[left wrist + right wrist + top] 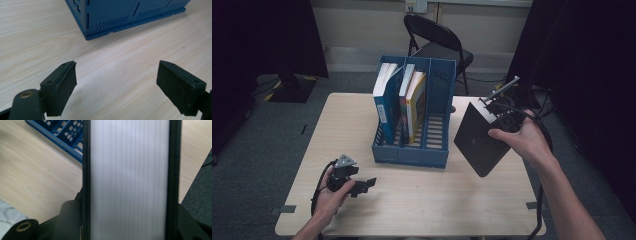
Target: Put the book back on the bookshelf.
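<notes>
At table centre a blue magazine rack (412,145) with three compartments is seen standing upright on the wooden table (422,200). Its left compartment is occupied by a blue-spined book (384,100), its middle compartment by two more upright books (412,102), one white-and-blue and one yellow; its right compartment (439,100) is seen with nothing standing in it. Right of the rack, a black-covered book (479,137) is held tilted in the air above the table's right side by the right gripper (502,120), clear of the rack and just beside its right wall. From the right gripper view, the book's white page edges (128,180) are seen clamped between the two jaws, black covers on either side, with part of the rack's slotted base (62,135) on the table behind. The left gripper (362,186) is rested low over the table's near left corner, well apart from the rack; from the left gripper view its pads (63,87) are seen spread wide with nothing but bare tabletop between them, and a lower corner of the rack (100,27) is seen ahead.
</notes>
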The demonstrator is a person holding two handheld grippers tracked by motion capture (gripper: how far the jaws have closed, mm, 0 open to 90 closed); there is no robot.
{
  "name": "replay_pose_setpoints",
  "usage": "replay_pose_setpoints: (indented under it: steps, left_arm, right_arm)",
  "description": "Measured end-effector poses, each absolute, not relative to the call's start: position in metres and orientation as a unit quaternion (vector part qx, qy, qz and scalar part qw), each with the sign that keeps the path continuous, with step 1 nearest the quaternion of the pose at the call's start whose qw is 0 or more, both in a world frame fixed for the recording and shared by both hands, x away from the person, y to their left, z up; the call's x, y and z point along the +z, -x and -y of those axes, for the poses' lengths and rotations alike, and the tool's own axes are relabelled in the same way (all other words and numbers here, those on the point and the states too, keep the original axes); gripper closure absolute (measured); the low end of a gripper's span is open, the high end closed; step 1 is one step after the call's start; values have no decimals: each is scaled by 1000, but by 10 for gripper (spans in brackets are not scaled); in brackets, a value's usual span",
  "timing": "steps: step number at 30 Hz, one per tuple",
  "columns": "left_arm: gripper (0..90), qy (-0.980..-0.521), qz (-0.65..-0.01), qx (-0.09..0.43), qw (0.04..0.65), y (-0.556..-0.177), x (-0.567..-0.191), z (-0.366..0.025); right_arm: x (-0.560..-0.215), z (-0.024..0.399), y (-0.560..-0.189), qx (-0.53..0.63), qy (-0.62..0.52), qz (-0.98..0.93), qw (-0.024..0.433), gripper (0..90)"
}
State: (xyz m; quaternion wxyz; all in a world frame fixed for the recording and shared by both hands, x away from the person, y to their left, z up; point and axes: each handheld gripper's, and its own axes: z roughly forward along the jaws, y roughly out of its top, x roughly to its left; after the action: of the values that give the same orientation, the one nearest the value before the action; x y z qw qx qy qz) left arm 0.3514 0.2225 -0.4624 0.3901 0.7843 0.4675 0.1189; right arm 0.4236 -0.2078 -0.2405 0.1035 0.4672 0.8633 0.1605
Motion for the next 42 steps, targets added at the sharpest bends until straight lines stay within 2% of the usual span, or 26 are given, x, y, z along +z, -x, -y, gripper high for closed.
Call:
replay_pose_setpoints:
  steps: [8, 22, 30, 42]
  left_arm:
    - [166, -780, -473, 122, 391, -352, -464, -221]
    - [169, -785, -470, 121, 386, -353, -463, -225]
    - [170, -787, -465, 120, 388, -353, -464, -226]
    - [169, -788, -462, 127, 386, -352, -464, -225]
  right_arm:
    - [-219, 190, -431, 184, -459, -864, 92, 533]
    - [-218, 149, -478, 169, -479, -857, 84, 533]
    - [-216, 128, -493, 168, -482, -855, 95, 533]
    - [-216, 107, -519, 143, -523, -836, 86, 533]
